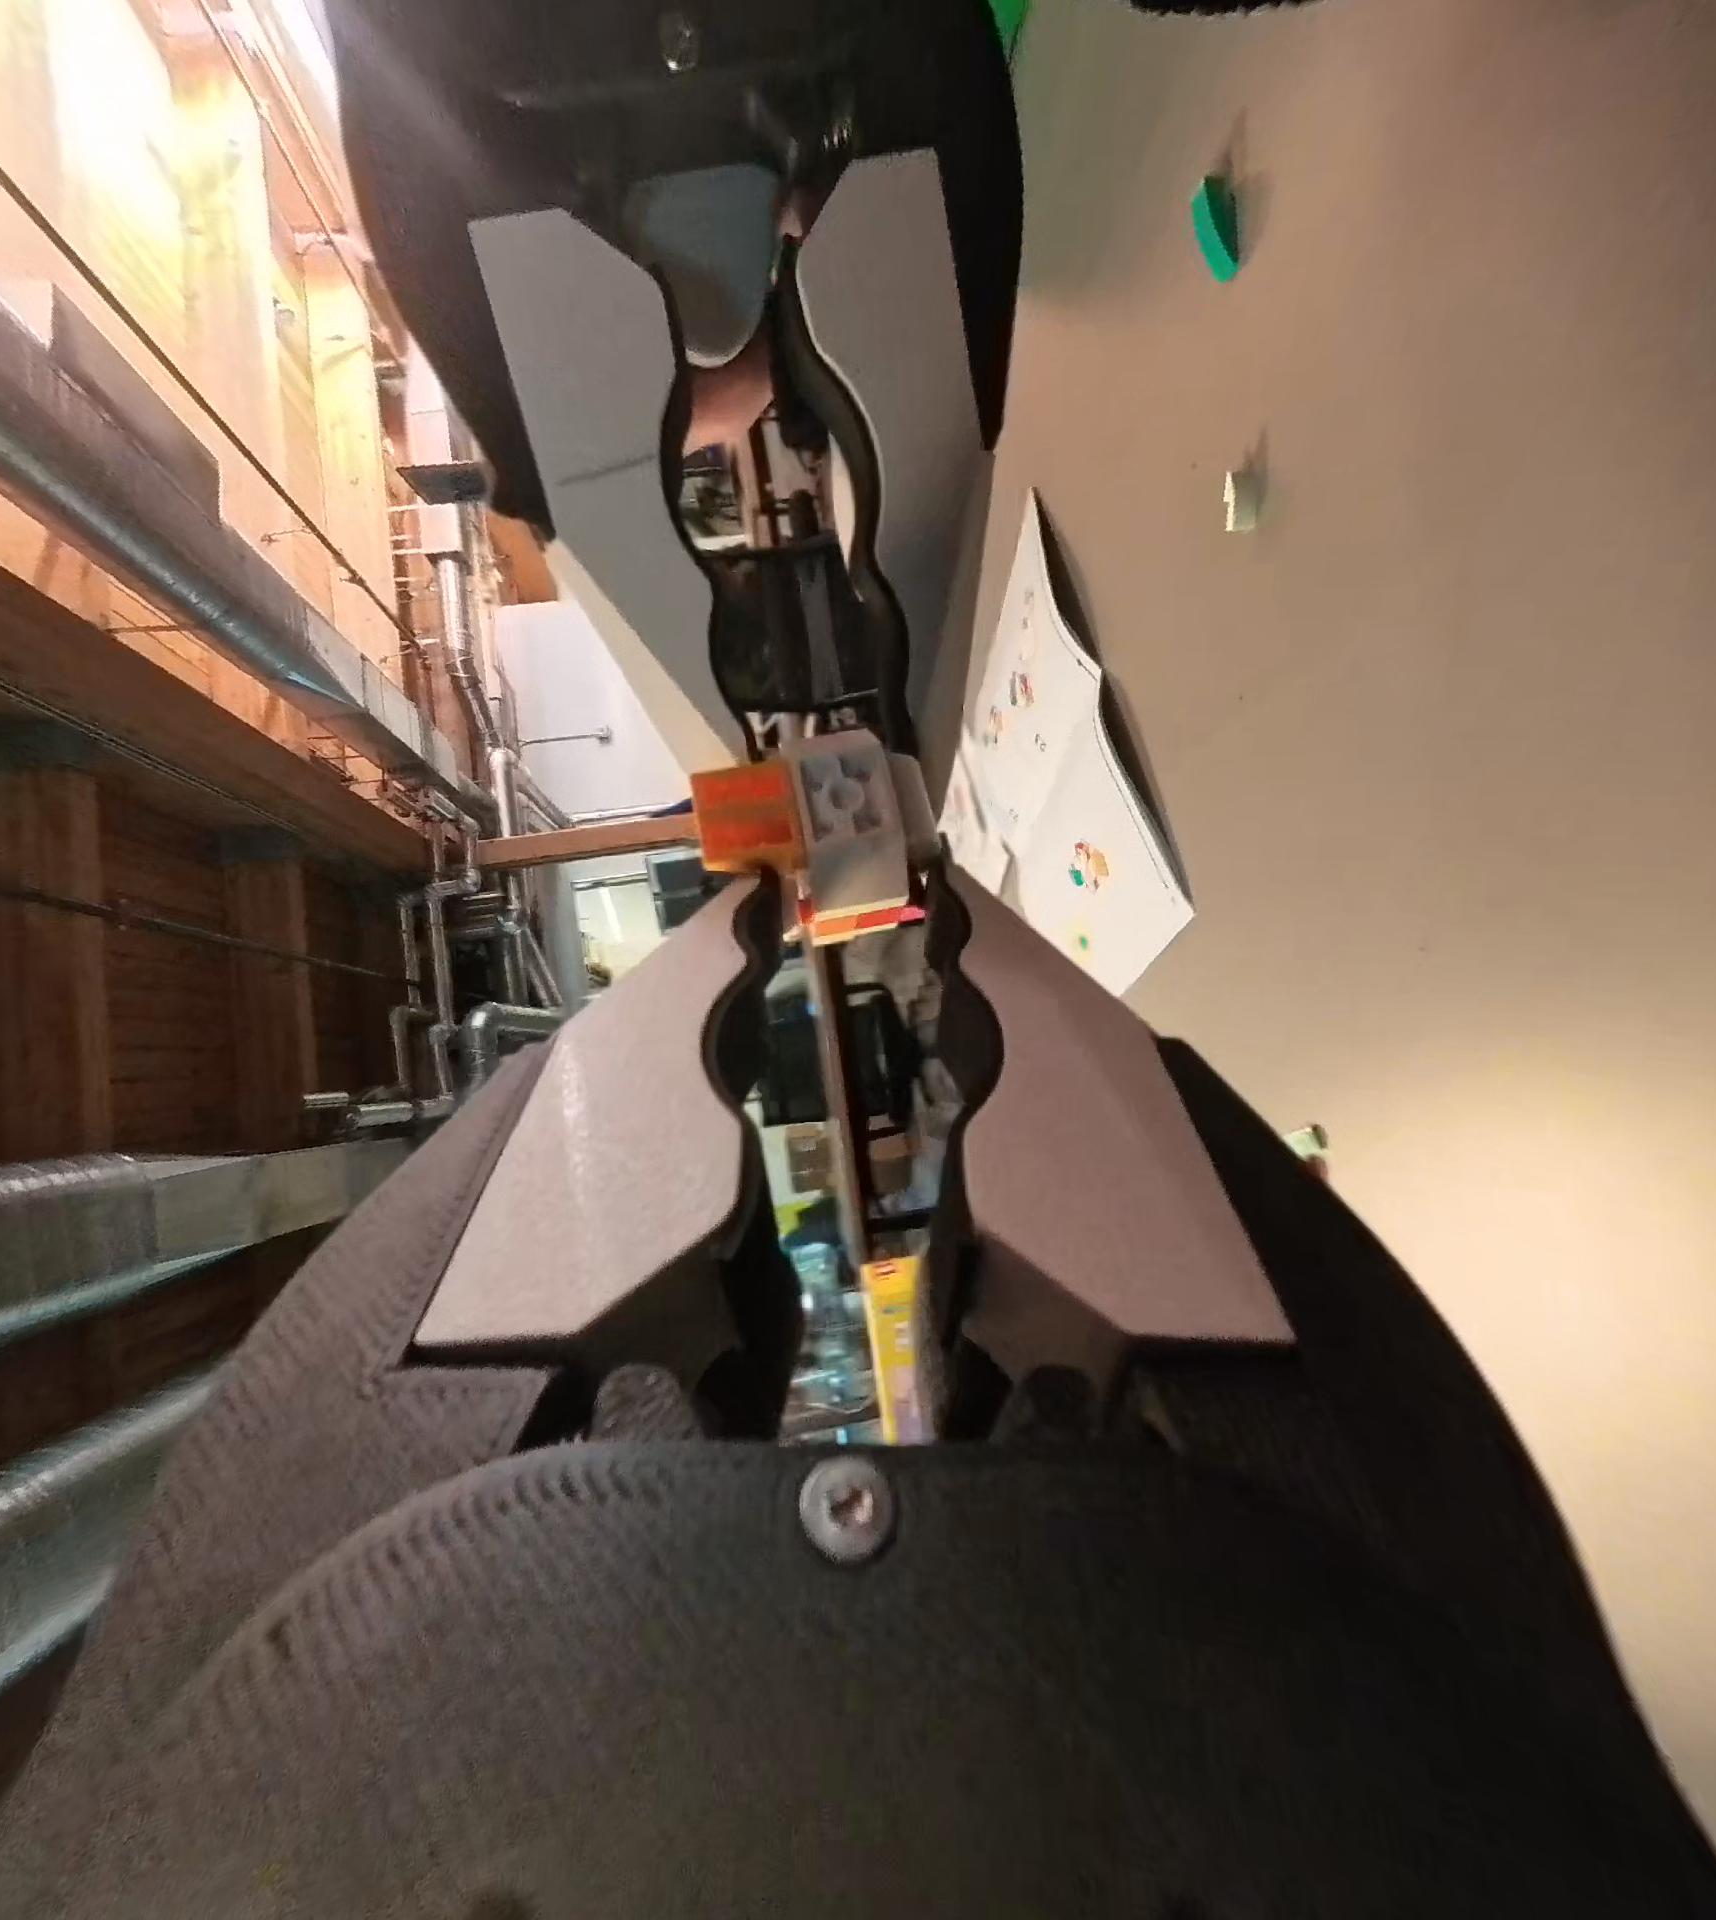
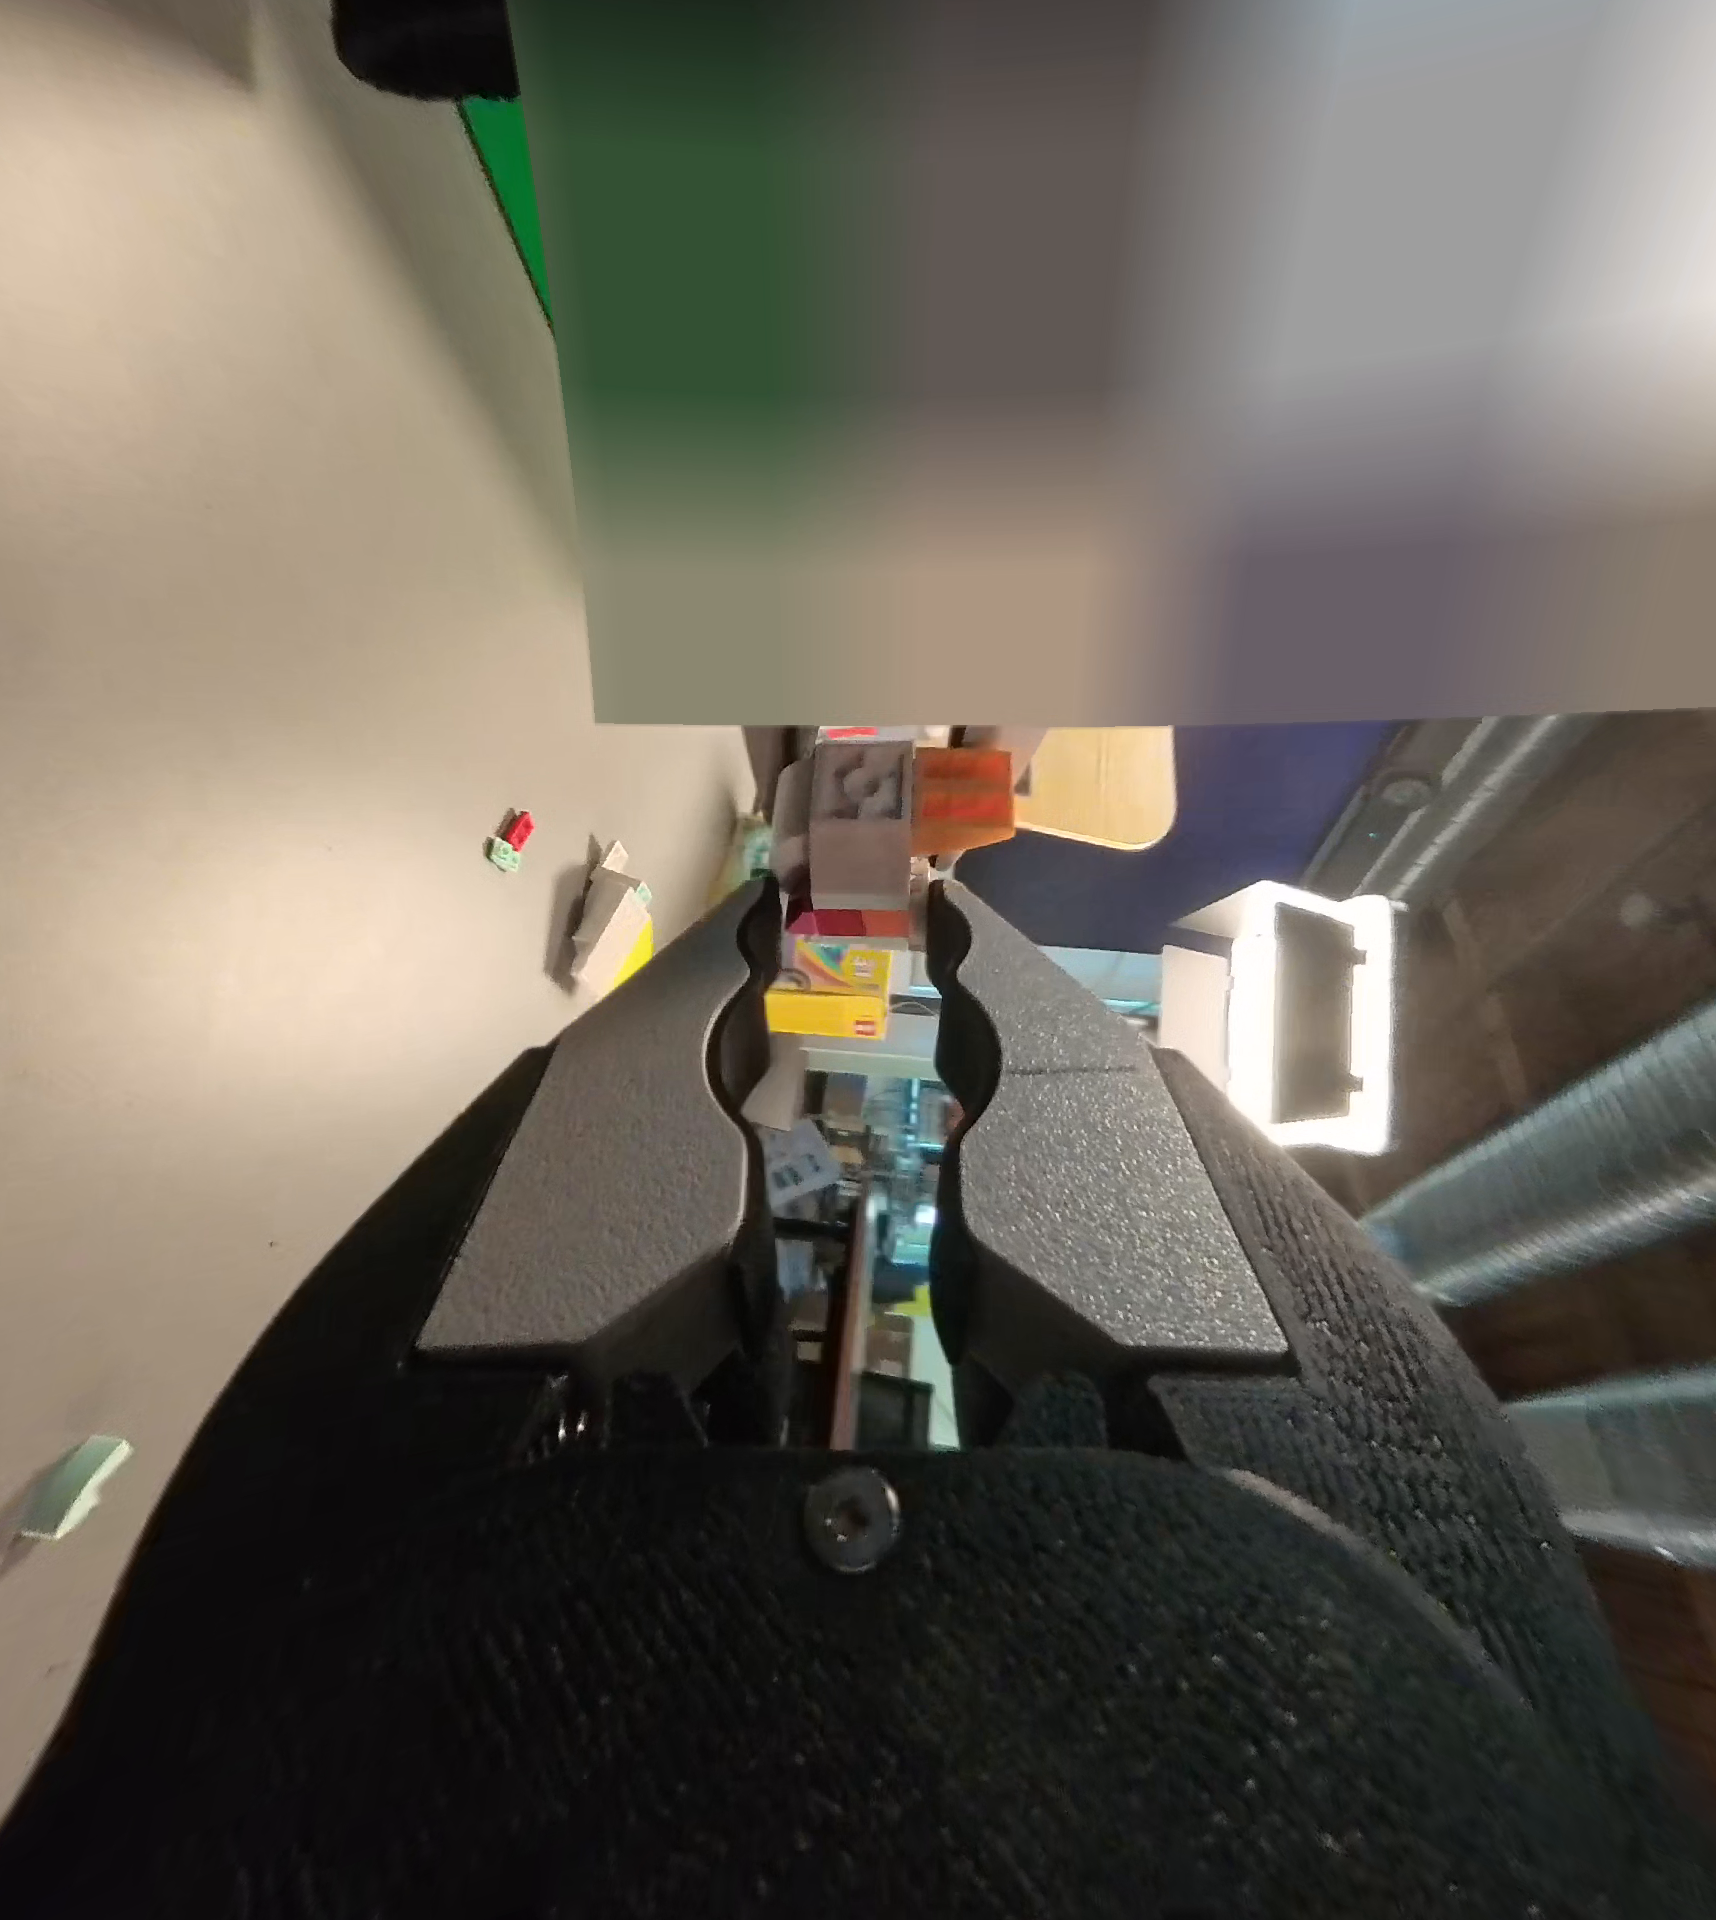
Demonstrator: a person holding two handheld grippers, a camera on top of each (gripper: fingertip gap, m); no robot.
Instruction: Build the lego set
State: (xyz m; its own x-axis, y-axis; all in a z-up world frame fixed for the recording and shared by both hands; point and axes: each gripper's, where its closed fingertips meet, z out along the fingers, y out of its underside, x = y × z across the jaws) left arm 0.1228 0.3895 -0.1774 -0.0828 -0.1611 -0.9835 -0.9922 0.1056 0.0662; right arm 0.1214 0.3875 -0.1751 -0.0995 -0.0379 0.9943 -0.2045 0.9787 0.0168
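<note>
A small lego assembly point(image 1: 838, 831) hangs in mid-air between my two grippers, which face each other. It has a grey brick, an orange brick on one side and a red-orange plate at the end. My left gripper point(image 1: 854, 904) has its jaws close around the plate end. My right gripper point(image 1: 823, 727) comes in from the top of the left wrist view and meets the other end. In the right wrist view the assembly point(image 2: 859, 831) sits at my right gripper's point(image 2: 852, 896) tips. A blurred patch hides the left gripper there.
The views are tilted sideways, so the grey table point(image 1: 1508, 727) point(image 2: 158, 623) stands upright. On it lie an open instruction booklet point(image 1: 1051, 769), a green piece point(image 1: 1220, 227), a red and pale green piece point(image 2: 511, 840), grey pieces point(image 2: 610, 904) and a pale green slope point(image 2: 75, 1486). A yellow box point(image 2: 828, 992) shows beyond. My left and right fingertips are right by each other.
</note>
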